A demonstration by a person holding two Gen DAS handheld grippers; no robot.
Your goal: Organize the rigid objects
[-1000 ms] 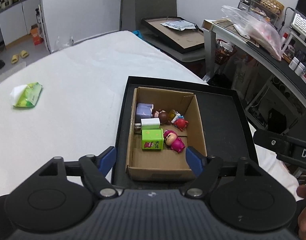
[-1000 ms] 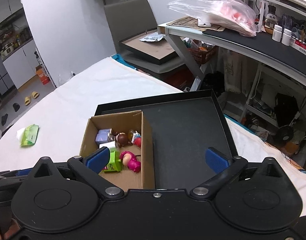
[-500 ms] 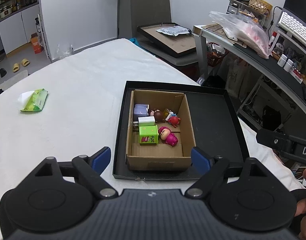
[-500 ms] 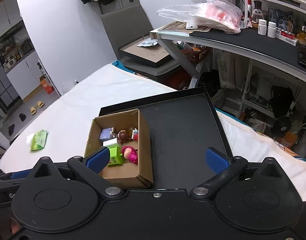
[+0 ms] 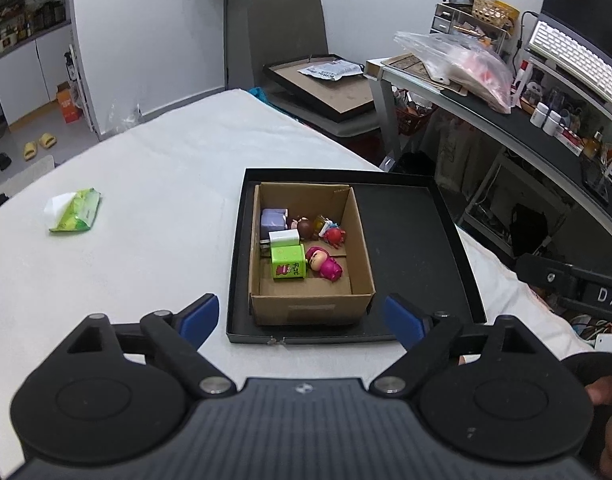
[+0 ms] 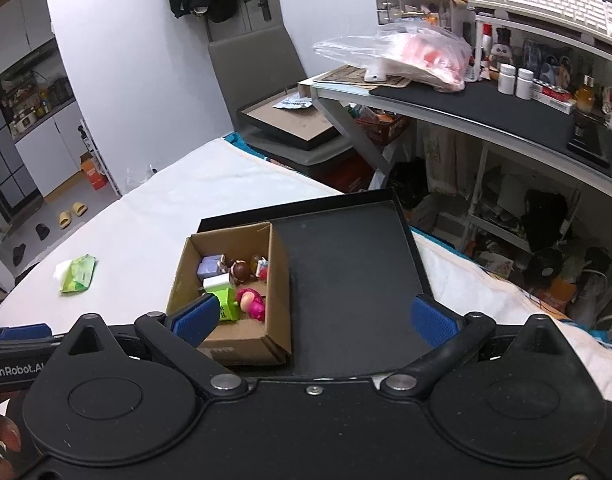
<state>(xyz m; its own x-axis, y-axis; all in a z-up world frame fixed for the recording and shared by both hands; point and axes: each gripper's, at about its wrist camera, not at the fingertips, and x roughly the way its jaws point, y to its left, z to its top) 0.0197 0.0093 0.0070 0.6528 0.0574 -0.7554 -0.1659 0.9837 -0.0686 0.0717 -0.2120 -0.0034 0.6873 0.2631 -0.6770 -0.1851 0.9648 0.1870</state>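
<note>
Left gripper (image 5: 302,320): jaws opening, nothing between them. Right gripper (image 6: 314,320): jaws wide apart, empty. At twelve o'clock of the left gripper, an open brown cardboard box (image 5: 312,308) sits in a shallow black tray (image 5: 410,240), holding a green cube (image 5: 288,266), a pink figurine (image 5: 326,266), a white charger (image 5: 284,237) and a lilac block (image 5: 273,219).

Matt brown cardboard box (image 5: 312,304); matt black tray (image 5: 410,240); glossy plastic figurines (image 5: 324,266); white cloth cover (image 5: 166,184)

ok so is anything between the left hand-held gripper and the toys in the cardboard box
Only the cardboard box's near wall. The box is open on top, so nothing visible blocks the left hand-held gripper, empty with jaws opening, from reaching the toys from above.
</note>
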